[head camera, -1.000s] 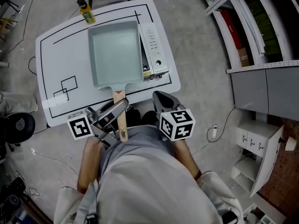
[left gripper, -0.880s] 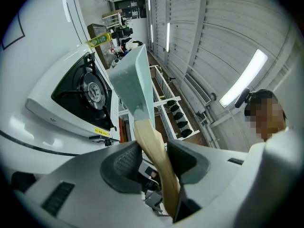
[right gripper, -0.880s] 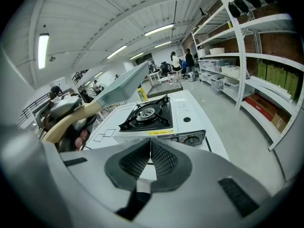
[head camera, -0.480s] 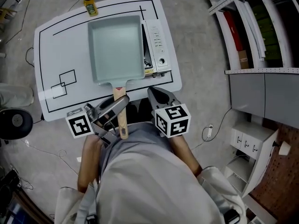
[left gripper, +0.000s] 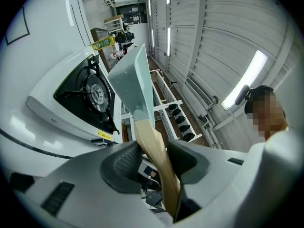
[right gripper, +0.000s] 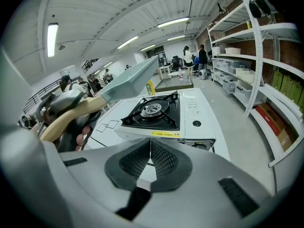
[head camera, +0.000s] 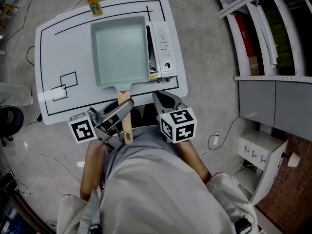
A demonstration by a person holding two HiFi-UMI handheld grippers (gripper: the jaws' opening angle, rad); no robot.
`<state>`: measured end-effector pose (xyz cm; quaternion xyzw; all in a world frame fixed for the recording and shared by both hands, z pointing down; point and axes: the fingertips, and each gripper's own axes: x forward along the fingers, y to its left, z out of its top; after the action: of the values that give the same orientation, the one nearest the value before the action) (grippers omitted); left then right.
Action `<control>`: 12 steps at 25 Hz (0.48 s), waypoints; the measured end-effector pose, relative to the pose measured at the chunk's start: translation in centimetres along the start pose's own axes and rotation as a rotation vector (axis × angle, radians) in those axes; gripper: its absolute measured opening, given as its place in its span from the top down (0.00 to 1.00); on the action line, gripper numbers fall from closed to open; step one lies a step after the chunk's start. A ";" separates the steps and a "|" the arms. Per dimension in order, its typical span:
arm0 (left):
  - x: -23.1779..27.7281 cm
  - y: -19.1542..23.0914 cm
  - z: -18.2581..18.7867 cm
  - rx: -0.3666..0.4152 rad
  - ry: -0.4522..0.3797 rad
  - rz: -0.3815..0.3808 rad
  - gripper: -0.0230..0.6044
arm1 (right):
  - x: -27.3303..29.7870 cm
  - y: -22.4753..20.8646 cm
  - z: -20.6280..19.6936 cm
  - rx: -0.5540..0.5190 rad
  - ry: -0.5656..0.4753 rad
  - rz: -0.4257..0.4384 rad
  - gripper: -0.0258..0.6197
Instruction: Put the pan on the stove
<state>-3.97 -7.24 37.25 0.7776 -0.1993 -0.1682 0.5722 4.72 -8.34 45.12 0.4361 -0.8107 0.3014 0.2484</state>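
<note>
My left gripper (head camera: 122, 112) is clamped on the wooden handle (left gripper: 154, 146) of the pan (head camera: 120, 50) — the 2 jaws press it from either side. I hold it about midway along, with the tail of the handle sticking out behind, so the gripper is clear of the stove (head camera: 164, 43) and of the pan's walls. The gripper points level because that keeps the pan's floor close to flat. A long lever like this would tip the pan forward if the squeeze slackened, I judge, so the hold has to be firm.

The pan is not down yet. From above it covers the burner and looks seated. The right gripper view, though, shows it in the air above the burner (right gripper: 152, 109) and toward its left, with open space between its underside and the black grate. So I judge the step in hand is the last lining-up before lowering.

My right gripper (right gripper: 151, 158) is empty, its jaws closed together with nothing between them. It sits at the near edge of the table (head camera: 58, 48), angled down toward the stove's front. That puts it out of the way, since 1 gripper carries the pan, yet near enough to steady the stove if it slides. The yellow bottle (head camera: 94, 5) at the far edge is well apart from all this.
</note>
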 end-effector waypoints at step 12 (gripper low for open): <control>0.8 1.1 -0.2 -0.023 -0.030 0.015 0.70 | 0.5 -1.7 0.4 -0.012 0.023 0.025 0.94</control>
<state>-3.29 -7.80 38.28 0.7668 -0.2117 -0.1778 0.5792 5.86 -9.59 45.62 0.4209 -0.8150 0.3047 0.2566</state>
